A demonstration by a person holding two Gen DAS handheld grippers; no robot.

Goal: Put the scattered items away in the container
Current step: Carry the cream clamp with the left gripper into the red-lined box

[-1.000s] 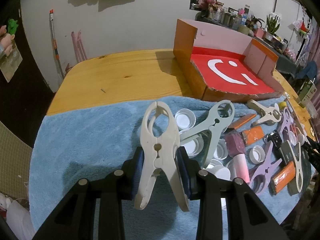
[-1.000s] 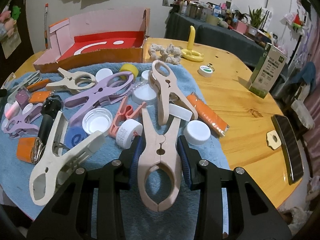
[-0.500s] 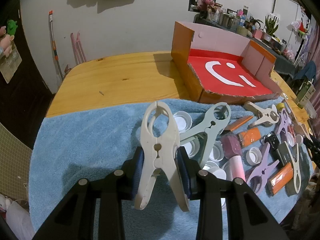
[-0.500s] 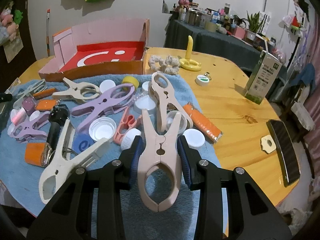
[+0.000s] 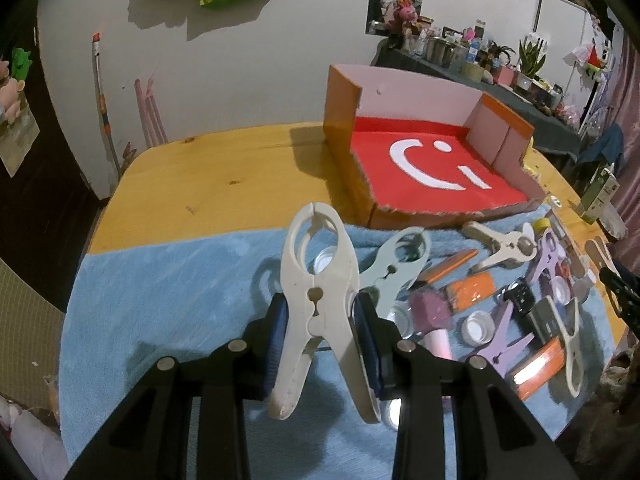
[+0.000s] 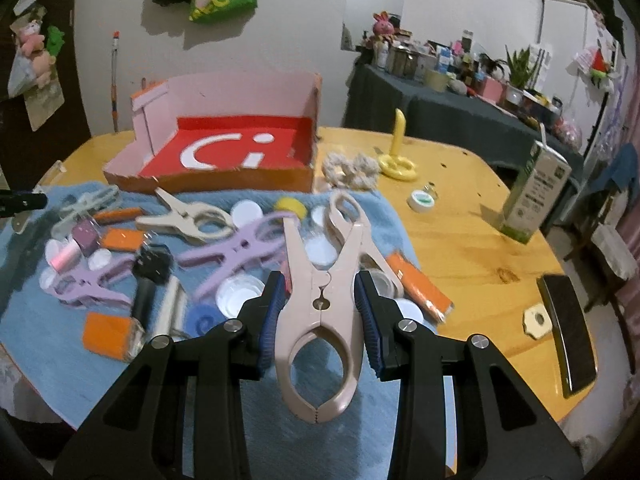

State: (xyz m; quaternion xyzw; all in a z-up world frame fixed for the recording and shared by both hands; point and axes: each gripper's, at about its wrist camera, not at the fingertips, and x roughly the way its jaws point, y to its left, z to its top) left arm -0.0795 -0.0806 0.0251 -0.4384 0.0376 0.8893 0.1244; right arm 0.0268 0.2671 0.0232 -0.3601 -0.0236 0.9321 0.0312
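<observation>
The left hand-held gripper [image 5: 320, 328] was clamped, narrowly open, on a smooth cream plastic clip [image 5: 318, 300]; the right hand-held gripper [image 6: 320, 304] likewise gripped a pale pink clip [image 6: 320, 308]. Both hung above the fluffy blue towel [image 5: 160, 300], near the open cardboard box [image 6: 224, 148] on the far wooden bench [image 6: 460, 224].

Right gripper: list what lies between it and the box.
In the right wrist view, the right gripper holds a pink clip. Between it and the box lie white caps, a yellow cap, a purple clip and towel.
</observation>
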